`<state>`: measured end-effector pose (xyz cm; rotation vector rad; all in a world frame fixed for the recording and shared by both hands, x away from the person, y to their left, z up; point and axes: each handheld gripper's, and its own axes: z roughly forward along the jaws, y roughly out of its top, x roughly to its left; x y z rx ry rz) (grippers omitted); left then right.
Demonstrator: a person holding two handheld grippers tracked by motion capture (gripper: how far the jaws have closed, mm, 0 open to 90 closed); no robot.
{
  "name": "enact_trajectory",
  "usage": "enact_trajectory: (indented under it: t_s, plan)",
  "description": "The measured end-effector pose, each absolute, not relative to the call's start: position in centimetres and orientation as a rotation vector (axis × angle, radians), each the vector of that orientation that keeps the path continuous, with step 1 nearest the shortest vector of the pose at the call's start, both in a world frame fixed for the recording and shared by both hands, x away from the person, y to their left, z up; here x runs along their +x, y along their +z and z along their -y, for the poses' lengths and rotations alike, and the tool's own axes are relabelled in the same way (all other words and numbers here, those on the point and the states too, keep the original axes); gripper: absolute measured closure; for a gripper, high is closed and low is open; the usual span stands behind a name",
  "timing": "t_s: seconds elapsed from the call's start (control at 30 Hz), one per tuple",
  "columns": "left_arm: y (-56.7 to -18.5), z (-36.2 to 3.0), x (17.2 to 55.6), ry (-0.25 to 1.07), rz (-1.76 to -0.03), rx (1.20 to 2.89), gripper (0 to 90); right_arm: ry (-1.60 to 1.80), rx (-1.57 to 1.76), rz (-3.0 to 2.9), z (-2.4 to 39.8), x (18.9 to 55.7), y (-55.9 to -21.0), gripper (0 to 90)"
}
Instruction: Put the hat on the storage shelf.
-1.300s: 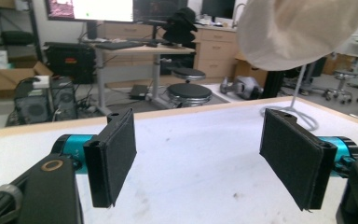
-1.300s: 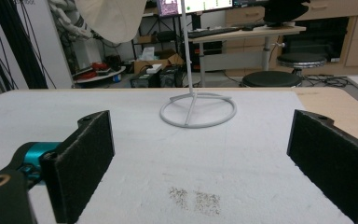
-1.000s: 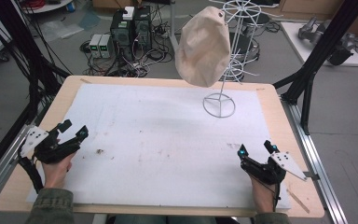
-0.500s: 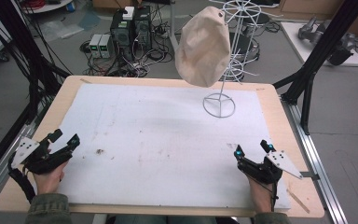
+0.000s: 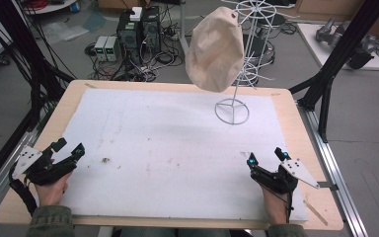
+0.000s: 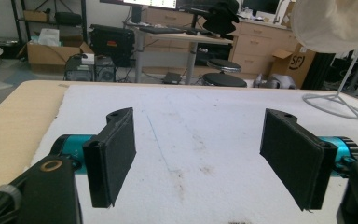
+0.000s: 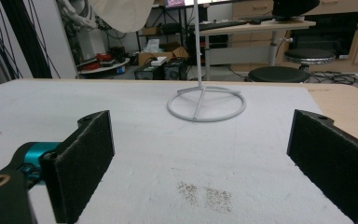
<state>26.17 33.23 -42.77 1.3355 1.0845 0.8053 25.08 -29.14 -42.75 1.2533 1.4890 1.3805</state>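
Observation:
A beige cloth hat (image 5: 215,49) hangs on a white wire stand whose ring base (image 5: 232,111) rests at the far right of the white mat (image 5: 177,148). My left gripper (image 5: 70,146) sits at the near left edge of the mat, held in a hand, jaws open with nothing between them. In the left gripper view the gripper (image 6: 200,154) frames bare mat, with the hat (image 6: 335,23) far off at upper right. My right gripper (image 5: 265,156) rests at the near right, also open. Its own view has the gripper (image 7: 205,158) facing the ring base (image 7: 206,105).
The mat covers a wooden table (image 5: 296,128) with black frame posts (image 5: 325,74) on both sides. A dark speck (image 5: 105,160) lies on the mat near the left gripper; small crumbs (image 7: 205,193) lie ahead of the right one. Computer boxes and cables (image 5: 133,34) stand on the floor behind.
My left gripper has drifted a little toward the near left corner of the table. The right gripper, the hat and the stand stay where they were.

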Motion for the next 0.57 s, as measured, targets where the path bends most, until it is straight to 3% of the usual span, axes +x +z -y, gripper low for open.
enact_trajectory:
  t_s: [0.57]
  plan:
    - [-43.04,-32.56,26.58,0.77,-1.069,1.382,26.4,1.372,1.257,-1.495,29.2,25.22,-42.83,6.2]
